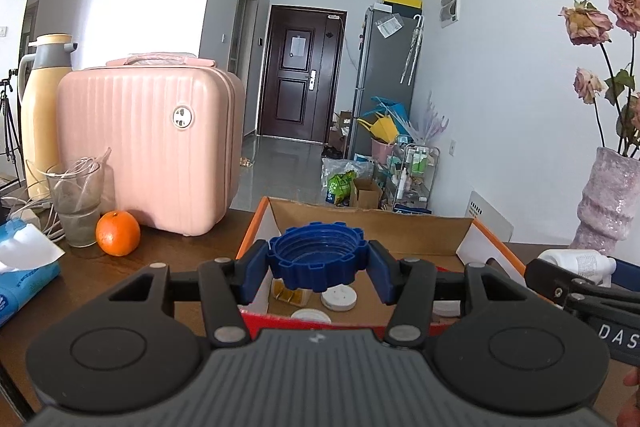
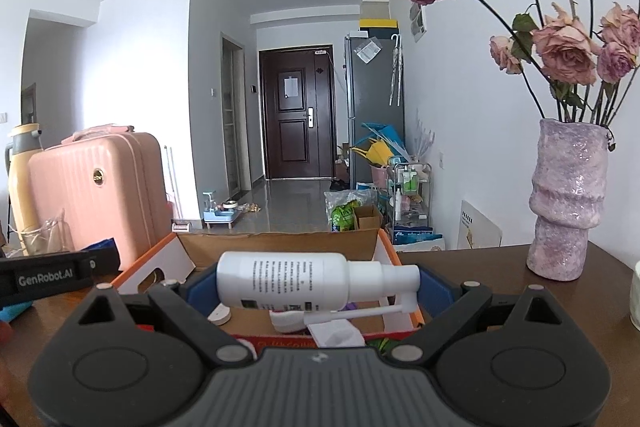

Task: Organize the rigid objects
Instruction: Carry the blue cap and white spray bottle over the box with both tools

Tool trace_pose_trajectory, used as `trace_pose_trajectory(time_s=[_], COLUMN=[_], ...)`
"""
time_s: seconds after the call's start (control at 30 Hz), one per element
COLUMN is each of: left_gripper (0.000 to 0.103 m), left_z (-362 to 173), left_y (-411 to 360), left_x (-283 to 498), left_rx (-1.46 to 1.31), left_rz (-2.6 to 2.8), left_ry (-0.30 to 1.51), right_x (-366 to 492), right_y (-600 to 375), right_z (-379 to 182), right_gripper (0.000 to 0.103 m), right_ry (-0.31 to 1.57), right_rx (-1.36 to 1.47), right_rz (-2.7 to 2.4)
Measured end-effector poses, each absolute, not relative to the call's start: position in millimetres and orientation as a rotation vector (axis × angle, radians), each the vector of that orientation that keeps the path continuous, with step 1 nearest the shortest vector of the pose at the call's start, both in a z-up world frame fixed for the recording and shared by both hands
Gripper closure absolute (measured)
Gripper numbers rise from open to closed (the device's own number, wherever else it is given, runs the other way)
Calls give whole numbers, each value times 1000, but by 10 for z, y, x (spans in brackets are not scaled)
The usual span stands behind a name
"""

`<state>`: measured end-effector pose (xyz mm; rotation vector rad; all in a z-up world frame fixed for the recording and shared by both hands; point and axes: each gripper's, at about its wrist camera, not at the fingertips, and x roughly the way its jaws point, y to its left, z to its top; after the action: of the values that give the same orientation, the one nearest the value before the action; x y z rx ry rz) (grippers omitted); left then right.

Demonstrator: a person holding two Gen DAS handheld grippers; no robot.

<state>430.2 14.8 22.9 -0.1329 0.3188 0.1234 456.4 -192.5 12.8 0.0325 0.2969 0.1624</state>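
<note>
My left gripper [image 1: 318, 269] is shut on a blue ridged screw cap [image 1: 318, 255] and holds it above an open cardboard box [image 1: 368, 223] with orange edges. Inside the box lie white round lids [image 1: 339, 299] and a small yellow item [image 1: 290, 293]. My right gripper [image 2: 316, 287] is shut on a white spray bottle [image 2: 288, 281] lying sideways, nozzle to the right, above the same box [image 2: 280, 245]. The bottle also shows at the right edge of the left wrist view [image 1: 576, 261].
A pink hard case [image 1: 148, 143], an orange [image 1: 118, 233], a glass with cables [image 1: 76, 203], a yellow thermos [image 1: 40, 115] and a blue tissue pack [image 1: 20, 267] stand left on the brown table [image 1: 172, 247]. A purple vase [image 2: 568, 203] with dried roses stands right.
</note>
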Motion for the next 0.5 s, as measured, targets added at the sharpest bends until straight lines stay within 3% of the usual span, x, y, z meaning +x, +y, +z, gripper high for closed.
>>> trace_pose_trajectory(time_s=[0.5], left_gripper=[49], left_z=[214], left_y=[155], left_x=[4766], left_rx=[-128], left_rz=[140], left_ry=[333], right_x=[5064], right_y=[-1761], right_z=[130], right_gripper=[6], right_ry=[331], right_rx=[-9], right_rz=[158])
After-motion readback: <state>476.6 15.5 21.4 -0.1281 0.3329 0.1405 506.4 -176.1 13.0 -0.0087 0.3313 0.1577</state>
